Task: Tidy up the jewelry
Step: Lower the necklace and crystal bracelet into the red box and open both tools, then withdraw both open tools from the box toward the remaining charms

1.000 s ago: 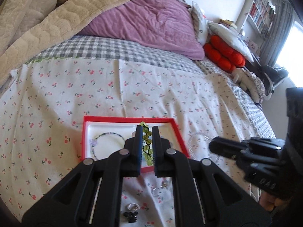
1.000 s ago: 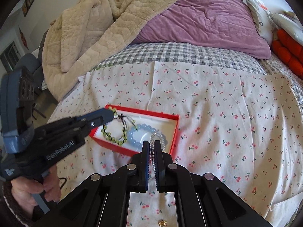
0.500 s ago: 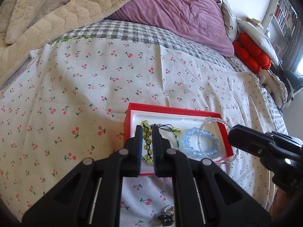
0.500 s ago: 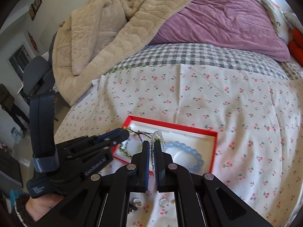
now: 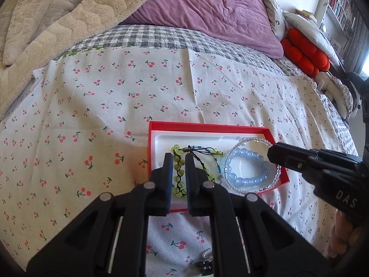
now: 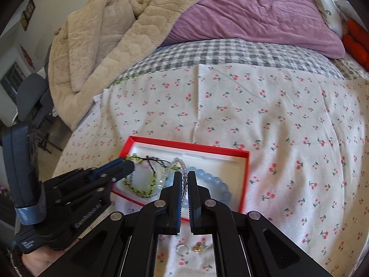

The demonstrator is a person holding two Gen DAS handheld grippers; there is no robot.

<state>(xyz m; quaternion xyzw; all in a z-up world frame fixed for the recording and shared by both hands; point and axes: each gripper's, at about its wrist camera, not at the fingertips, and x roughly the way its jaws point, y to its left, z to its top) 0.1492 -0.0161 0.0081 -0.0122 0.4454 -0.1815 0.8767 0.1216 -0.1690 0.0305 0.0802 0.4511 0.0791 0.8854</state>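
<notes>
A red box with a white lining (image 5: 207,127) (image 6: 189,146) lies on the cherry-print sheet. My left gripper (image 5: 178,159) is shut on a green bead bracelet (image 5: 178,175) over the box's left part; the bracelet also shows in the right wrist view (image 6: 138,184). My right gripper (image 6: 183,177) is shut on a clear bead bracelet (image 6: 178,164), which hangs over the box's right part (image 5: 251,141). A blue bead bracelet (image 5: 246,168) (image 6: 214,182) lies in the box under it. The left gripper shows in the right wrist view (image 6: 124,168), the right gripper in the left wrist view (image 5: 276,154).
Small rings and a dark clip (image 5: 205,263) (image 6: 182,249) lie on the sheet in front of the box. A beige blanket (image 6: 96,46), a purple pillow (image 5: 207,11) and red cushions (image 5: 304,53) lie at the bed's far side.
Both grippers have moved with their bracelets over the box. The green bracelet and the clear bracelet now hang lower, into the box.
</notes>
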